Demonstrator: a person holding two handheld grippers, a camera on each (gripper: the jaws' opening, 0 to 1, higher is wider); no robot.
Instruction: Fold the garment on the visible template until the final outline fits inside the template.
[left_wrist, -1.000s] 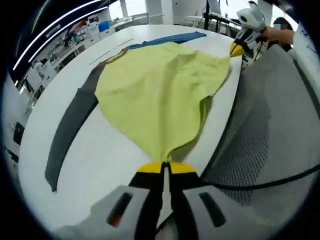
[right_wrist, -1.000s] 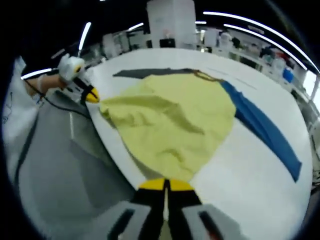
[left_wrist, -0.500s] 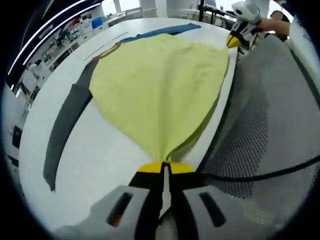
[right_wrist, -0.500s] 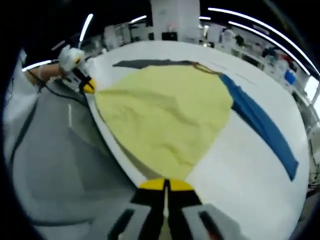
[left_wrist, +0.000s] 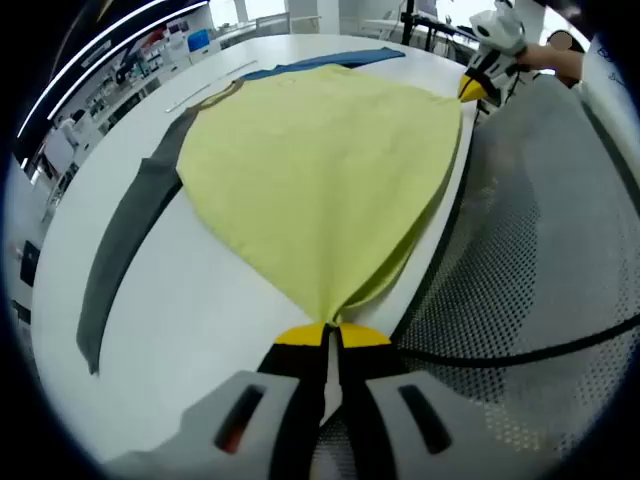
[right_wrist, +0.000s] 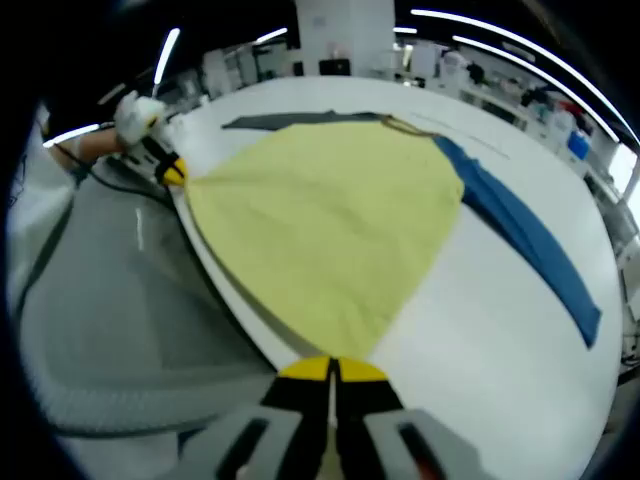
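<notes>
A yellow garment (left_wrist: 320, 170) with a dark grey sleeve (left_wrist: 125, 235) and a blue sleeve (left_wrist: 330, 62) lies stretched flat on the white table (left_wrist: 190, 330). My left gripper (left_wrist: 331, 335) is shut on one bottom corner of the yellow cloth at the table's near edge. In the right gripper view the same garment (right_wrist: 325, 220) spreads out, with its blue sleeve (right_wrist: 525, 240) on the right and my right gripper (right_wrist: 330, 368) shut on the other bottom corner. Each gripper shows in the other's view, the right gripper (left_wrist: 474, 88) and the left gripper (right_wrist: 172, 174), both pinching the hem.
A grey mesh fabric (left_wrist: 530, 230) hangs beside the table edge, with a black cable (left_wrist: 520, 350) across it. A person's hand (right_wrist: 140, 115) holds the far gripper. Benches and shelves stand at the room's back (right_wrist: 345, 40).
The wrinkled yellow cloth has been pulled taut between the two grippers and now lies smooth and flat. Both grippers stay shut on their corners.
</notes>
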